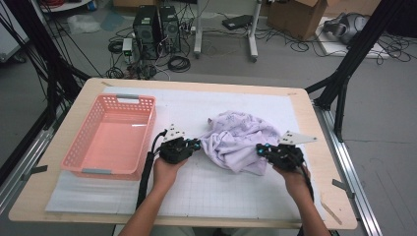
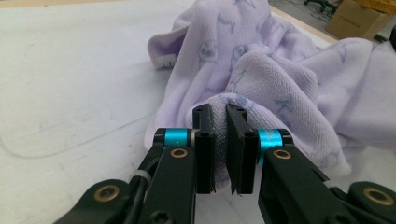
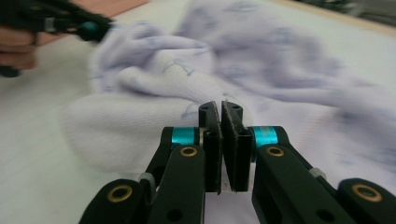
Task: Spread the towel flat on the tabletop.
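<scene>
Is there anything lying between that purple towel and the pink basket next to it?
Nothing visible. The towel and the pink basket are separated by bare white mat; the left gripper holds the towel's edge on that side.

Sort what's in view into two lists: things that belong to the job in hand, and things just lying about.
In the job:
- lilac towel, crumpled on the mat
- left tool, shut on a towel fold
- right tool, shut on the towel's near edge

Lying about:
- pink basket
- computer towers on the floor
- cardboard box
</scene>
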Demonstrator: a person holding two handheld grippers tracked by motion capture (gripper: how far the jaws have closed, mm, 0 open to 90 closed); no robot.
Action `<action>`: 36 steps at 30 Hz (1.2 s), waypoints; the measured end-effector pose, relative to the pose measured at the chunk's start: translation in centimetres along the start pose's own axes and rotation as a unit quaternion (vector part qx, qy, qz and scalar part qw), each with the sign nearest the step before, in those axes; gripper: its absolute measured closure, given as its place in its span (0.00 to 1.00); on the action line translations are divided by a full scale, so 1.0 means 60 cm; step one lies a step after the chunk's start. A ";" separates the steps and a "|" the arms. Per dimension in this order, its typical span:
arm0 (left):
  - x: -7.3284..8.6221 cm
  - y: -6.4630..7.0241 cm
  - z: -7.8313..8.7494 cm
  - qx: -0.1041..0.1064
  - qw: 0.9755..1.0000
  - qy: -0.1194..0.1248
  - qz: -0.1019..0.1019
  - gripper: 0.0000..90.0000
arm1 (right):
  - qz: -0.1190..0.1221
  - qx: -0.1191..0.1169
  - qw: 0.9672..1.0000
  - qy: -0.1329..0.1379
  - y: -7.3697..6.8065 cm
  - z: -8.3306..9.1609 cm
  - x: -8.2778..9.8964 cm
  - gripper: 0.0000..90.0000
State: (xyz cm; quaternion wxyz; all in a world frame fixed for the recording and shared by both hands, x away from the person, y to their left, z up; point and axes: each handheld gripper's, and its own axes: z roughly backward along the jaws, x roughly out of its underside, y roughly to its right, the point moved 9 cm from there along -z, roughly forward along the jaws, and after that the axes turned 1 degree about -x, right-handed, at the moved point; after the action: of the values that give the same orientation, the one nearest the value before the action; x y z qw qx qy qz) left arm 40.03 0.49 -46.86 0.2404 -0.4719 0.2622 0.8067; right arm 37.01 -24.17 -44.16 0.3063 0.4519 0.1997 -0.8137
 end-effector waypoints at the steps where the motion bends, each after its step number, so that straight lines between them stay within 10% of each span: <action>1: -0.003 0.002 -0.005 0.000 1.000 0.001 0.000 0.90 | -0.002 0.017 1.000 -0.001 0.016 0.008 0.000 0.96; 6: -0.014 0.015 -0.026 -0.006 1.000 0.007 0.013 0.71 | -0.004 0.121 0.992 -0.019 0.106 0.046 0.002 0.96; 11: -0.010 0.029 -0.028 0.010 1.000 -0.003 0.003 0.55 | -0.035 0.225 0.973 -0.045 0.195 0.082 0.025 0.96; 15: -0.002 0.039 -0.021 0.032 0.999 -0.015 -0.017 0.55 | -0.052 0.268 0.960 -0.059 0.221 0.093 0.050 0.96; 24: 0.040 0.132 -0.038 0.137 0.983 -0.084 -0.088 0.72 | -0.032 0.230 0.972 -0.023 0.159 0.090 0.049 0.80; 32: 0.064 0.182 -0.075 0.134 0.973 -0.109 -0.151 0.67 | -0.014 0.190 0.982 -0.003 0.102 0.088 0.053 0.79; 36: 0.060 0.189 -0.098 0.107 0.973 -0.114 -0.168 0.62 | -0.009 0.181 0.983 0.001 0.089 0.084 0.054 0.79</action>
State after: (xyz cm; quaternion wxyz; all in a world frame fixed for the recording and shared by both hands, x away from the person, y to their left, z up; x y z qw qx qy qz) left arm 34.96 -11.33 -50.31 0.4497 -0.3858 0.2346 0.7706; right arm 36.22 -32.13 -44.60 0.2122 0.4989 0.0532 -0.8386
